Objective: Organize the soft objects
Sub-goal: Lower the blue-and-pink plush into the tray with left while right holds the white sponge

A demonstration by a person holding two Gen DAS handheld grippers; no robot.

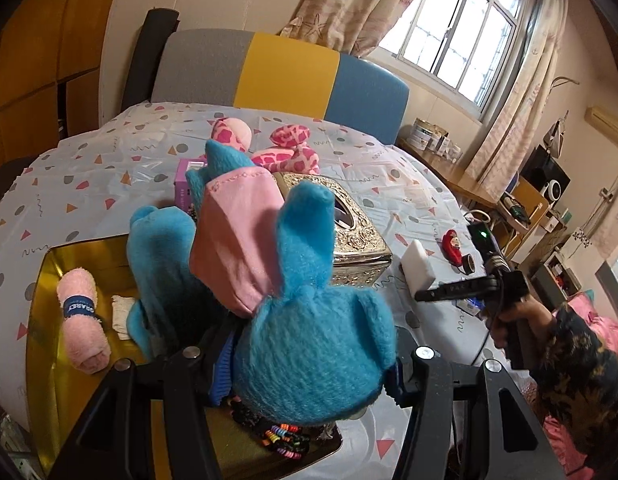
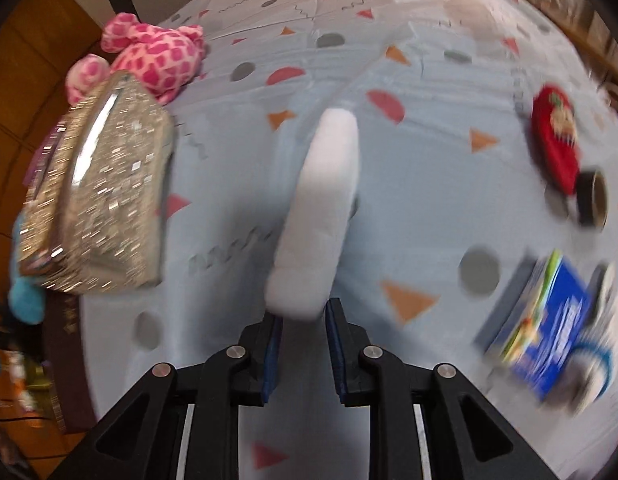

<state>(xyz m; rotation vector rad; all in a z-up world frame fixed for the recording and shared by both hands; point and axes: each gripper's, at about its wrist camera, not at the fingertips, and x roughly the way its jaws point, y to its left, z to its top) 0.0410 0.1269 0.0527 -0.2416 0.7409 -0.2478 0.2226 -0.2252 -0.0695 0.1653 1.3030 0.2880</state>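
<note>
My left gripper [image 1: 309,364] is shut on a blue plush toy [image 1: 309,352] with pink ears and holds it over the gold tin box [image 1: 45,276]. A rolled pink towel [image 1: 83,320] and a pale cloth [image 1: 123,314] lie in the box. My right gripper [image 2: 301,312] is shut on a white sponge block [image 2: 321,208] and holds it above the bed; it also shows in the left wrist view [image 1: 419,270]. A pink spotted plush [image 1: 287,150] lies farther back, also in the right wrist view [image 2: 157,56].
A silver ornate tissue box [image 1: 357,236] stands mid-bed, with a purple box [image 1: 185,188] behind the plush. A red soft toy [image 2: 557,152], a tape roll [image 2: 593,198] and a blue packet [image 2: 557,344] lie on the right. Colourful hair ties [image 1: 283,436] lie in the tin.
</note>
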